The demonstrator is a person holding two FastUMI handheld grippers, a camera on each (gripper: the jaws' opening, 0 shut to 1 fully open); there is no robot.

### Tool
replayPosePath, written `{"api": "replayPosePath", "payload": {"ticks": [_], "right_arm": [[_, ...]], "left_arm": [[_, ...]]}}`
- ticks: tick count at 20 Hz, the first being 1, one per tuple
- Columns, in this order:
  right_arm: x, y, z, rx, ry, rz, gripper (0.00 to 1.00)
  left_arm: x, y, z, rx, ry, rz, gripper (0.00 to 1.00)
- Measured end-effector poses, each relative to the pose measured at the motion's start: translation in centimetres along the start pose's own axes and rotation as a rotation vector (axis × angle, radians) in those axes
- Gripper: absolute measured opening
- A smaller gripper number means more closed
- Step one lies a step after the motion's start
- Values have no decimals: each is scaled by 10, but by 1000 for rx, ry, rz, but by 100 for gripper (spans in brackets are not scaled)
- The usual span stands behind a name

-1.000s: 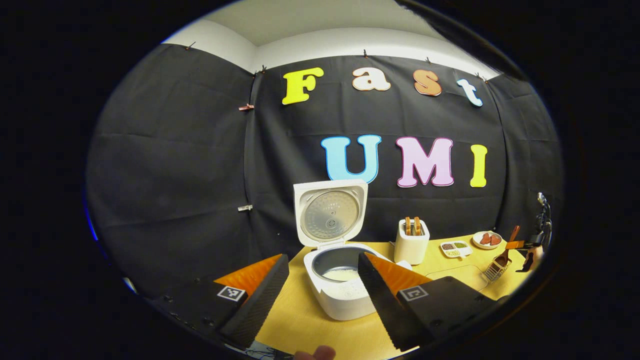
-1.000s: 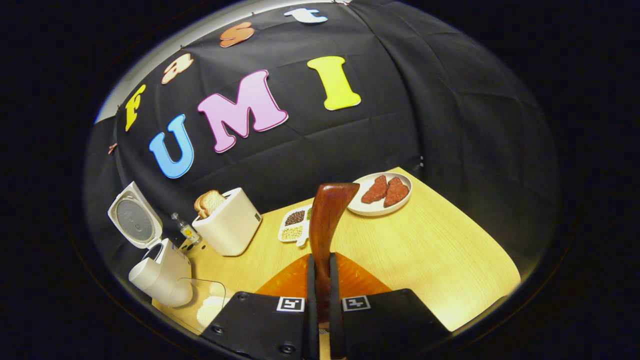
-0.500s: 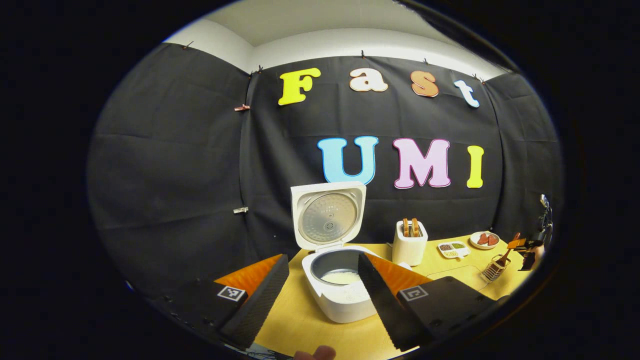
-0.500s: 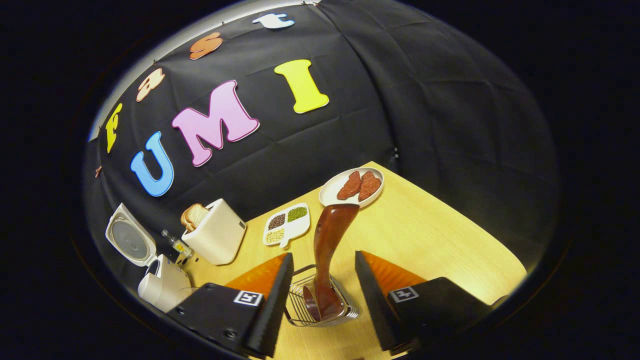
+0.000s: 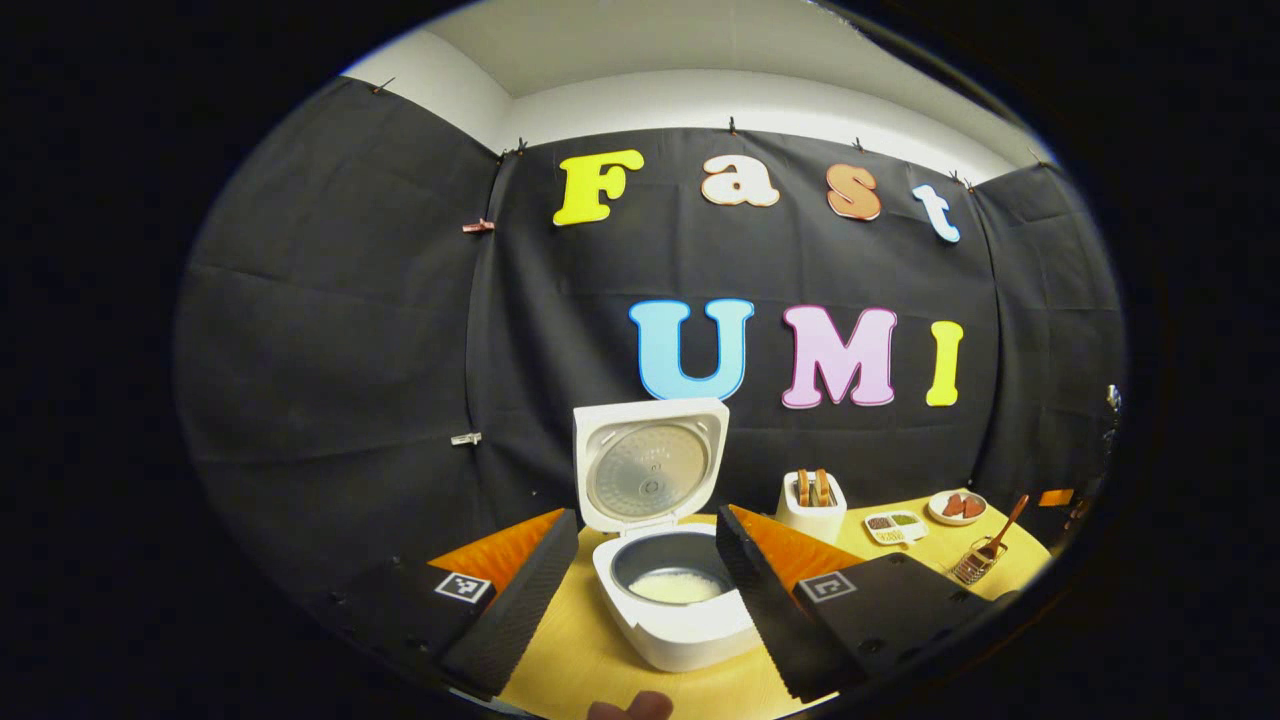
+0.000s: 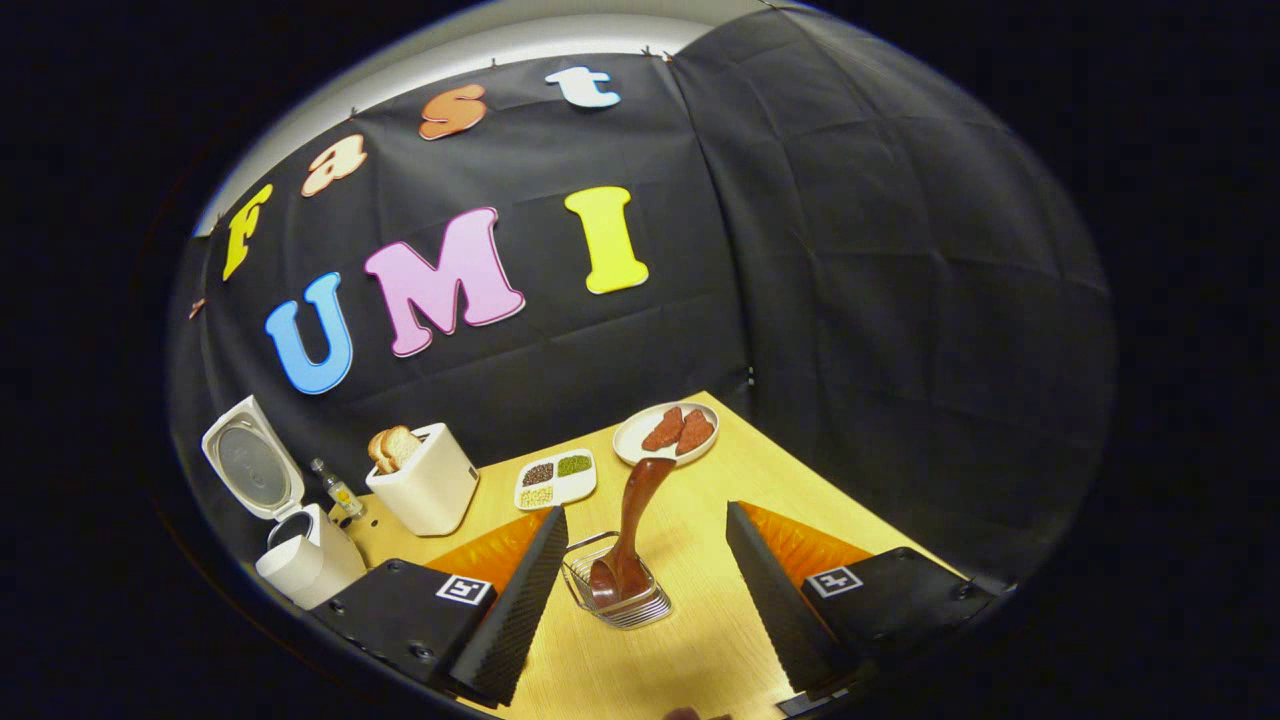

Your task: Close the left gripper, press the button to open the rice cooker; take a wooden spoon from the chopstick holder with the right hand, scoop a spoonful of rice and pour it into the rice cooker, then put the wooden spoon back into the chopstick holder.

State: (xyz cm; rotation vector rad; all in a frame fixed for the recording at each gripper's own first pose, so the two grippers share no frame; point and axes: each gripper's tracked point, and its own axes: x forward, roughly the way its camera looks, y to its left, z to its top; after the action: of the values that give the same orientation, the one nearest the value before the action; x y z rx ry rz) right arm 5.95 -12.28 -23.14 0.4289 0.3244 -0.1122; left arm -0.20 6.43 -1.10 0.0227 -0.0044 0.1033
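Standing bowl-down in the wire holder (image 6: 615, 592), the spoon (image 6: 628, 535) leans with its handle toward the plate (image 6: 634, 440). The right gripper (image 6: 640, 575) is spread wide around the holder, touching nothing. The left gripper (image 5: 646, 580) is likewise released, its fingers flanking the cooker (image 5: 670, 610), whose lid (image 5: 648, 462) stands upright over rice (image 5: 672, 587) in the pot.
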Motion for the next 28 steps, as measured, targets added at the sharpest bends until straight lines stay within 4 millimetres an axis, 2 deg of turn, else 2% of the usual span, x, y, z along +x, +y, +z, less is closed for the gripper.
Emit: {"api": "replayPosePath", "payload": {"ticks": [3, 8, 10, 13, 15, 18, 20, 24, 26, 28], "right_arm": [[-32, 25, 35, -92, -63, 29, 98], [-79, 70, 87, -202, -180, 59, 98], [-89, 88, 91, -210, -187, 84, 98], [-100, 100, 98, -243, -189, 72, 98], [-111, 115, 102, -211, -196, 84, 98], [-125, 136, 103, -152, -210, 115, 98], [-129, 134, 107, -164, -235, 89, 98], [-142, 133, 104, -182, -233, 56, 98], [-151, 129, 102, -195, -233, 36, 98], [-157, 123, 99, -210, -231, 9, 98]], "left_arm": [[25, -3, 30, -25, -43, -8, 96], [88, 4, 73, -67, -85, 11, 96], [113, 1, 86, -89, -94, 2, 95], [152, 4, 103, -89, -114, 0, 96], [177, 3, 111, -97, -124, -17, 95], [213, 7, 115, -83, -129, -17, 95], [236, 8, 112, -60, -124, -16, 98], [280, 10, 109, -11, -131, 12, 95], [305, 14, 99, 17, -105, 46, 95], [325, 14, 80, 16, -48, 53, 95]]}}
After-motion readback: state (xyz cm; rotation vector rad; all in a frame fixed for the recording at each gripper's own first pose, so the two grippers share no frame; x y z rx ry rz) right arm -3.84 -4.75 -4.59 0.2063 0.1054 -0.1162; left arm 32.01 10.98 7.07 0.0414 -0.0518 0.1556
